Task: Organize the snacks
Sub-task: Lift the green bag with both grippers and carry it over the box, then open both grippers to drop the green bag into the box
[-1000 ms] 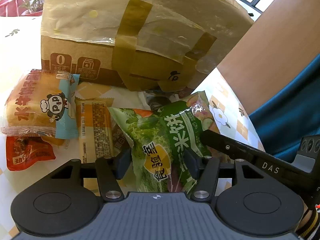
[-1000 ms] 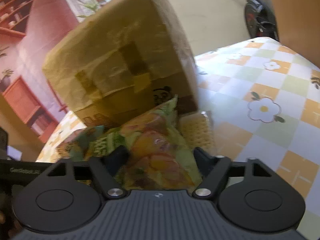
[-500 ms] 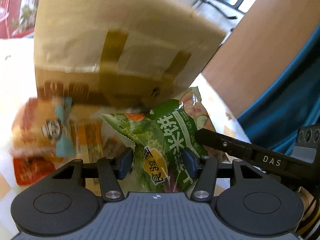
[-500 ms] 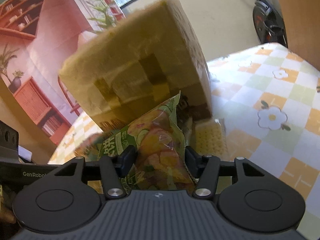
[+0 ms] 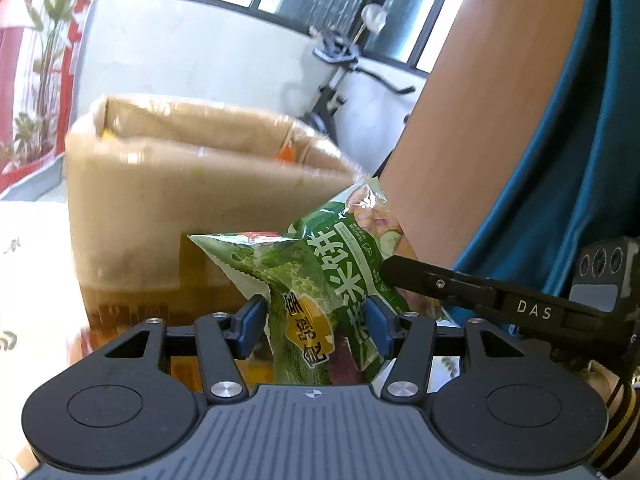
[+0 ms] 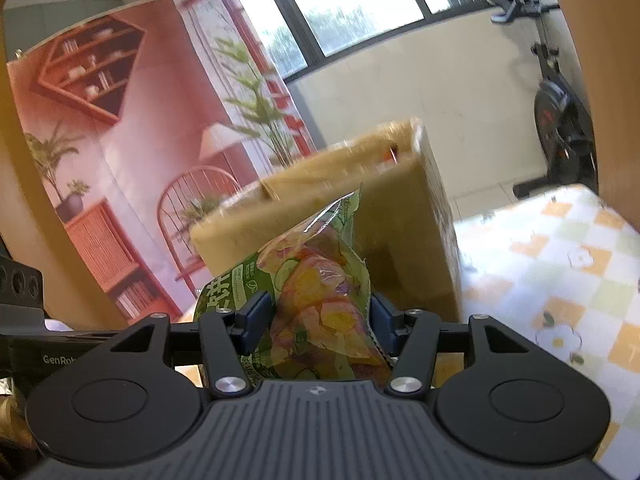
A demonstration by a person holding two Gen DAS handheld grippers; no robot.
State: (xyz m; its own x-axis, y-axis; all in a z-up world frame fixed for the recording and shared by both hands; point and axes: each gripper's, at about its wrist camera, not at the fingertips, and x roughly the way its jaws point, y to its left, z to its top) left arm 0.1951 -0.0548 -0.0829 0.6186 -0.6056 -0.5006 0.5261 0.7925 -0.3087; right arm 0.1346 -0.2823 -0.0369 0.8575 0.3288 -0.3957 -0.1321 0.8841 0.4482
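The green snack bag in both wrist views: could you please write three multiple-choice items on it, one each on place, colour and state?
1. Where is the green snack bag relative to the cardboard box?
A. in front of it, lifted
B. inside it
C. flat under it

2. What colour are the claw pads?
A. red
B. blue
C. white

3. How is the bag held?
A. by the left claw only
B. by neither
C. by both, the right claw too

Answers: 1 A, the bag hangs before the box wall. 2 B, blue pads flank the bag in both views. 3 C, each view shows pads pressing the bag.
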